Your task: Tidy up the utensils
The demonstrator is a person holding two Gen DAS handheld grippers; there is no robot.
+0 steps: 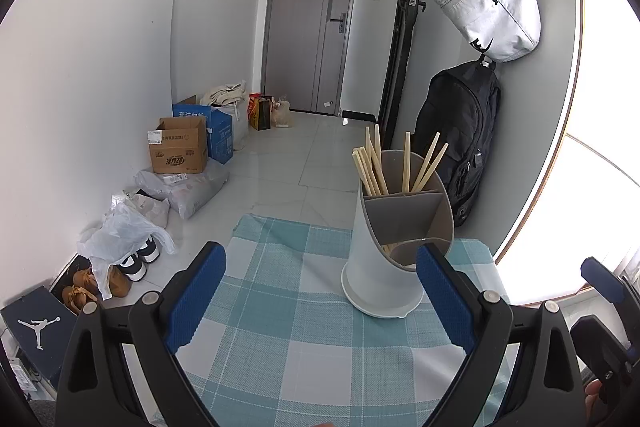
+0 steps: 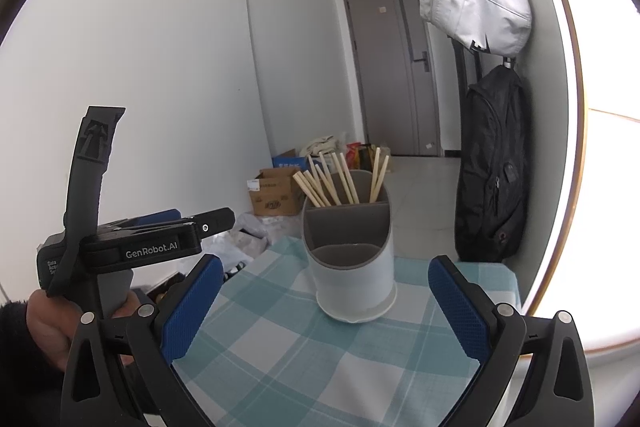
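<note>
Both tools are hovering over the worktop (image 1: 304, 343), which is lying under a teal-and-white checked woven cloth (image 2: 328, 359) with a visibly coarse weave. The left tool (image 1: 320, 291) is standing spread wide with nothing between its blue ribbed pads; the right tool (image 2: 324, 301) is likewise gaping and carrying nothing. The task's thing, a tall white plastic utensil holder with a grey divided insert (image 2: 352, 259), is standing upright near the far edge of the cloth, ahead of both tools and touching neither. Its body is smooth and oval in section, with a slanted mouth and a flared drip base. Pale wooden chopsticks (image 2: 328, 183), square-cut and matte, are leaning fanned out in the rear compartments; in the left wrist view some further sticks are showing low in the near compartment (image 1: 390, 249), though their count cannot be told. No loose utensils are showing on the cloth in either view. Judgement: sorting is looking near complete or paused between picks, since neither tool is loaded. The next move is probably calling either for locating a remaining utensil outside these views, or for pinching the stray sticks near their tops. Risk: the tall, light holder may be tipping if nudged sideways.
</note>
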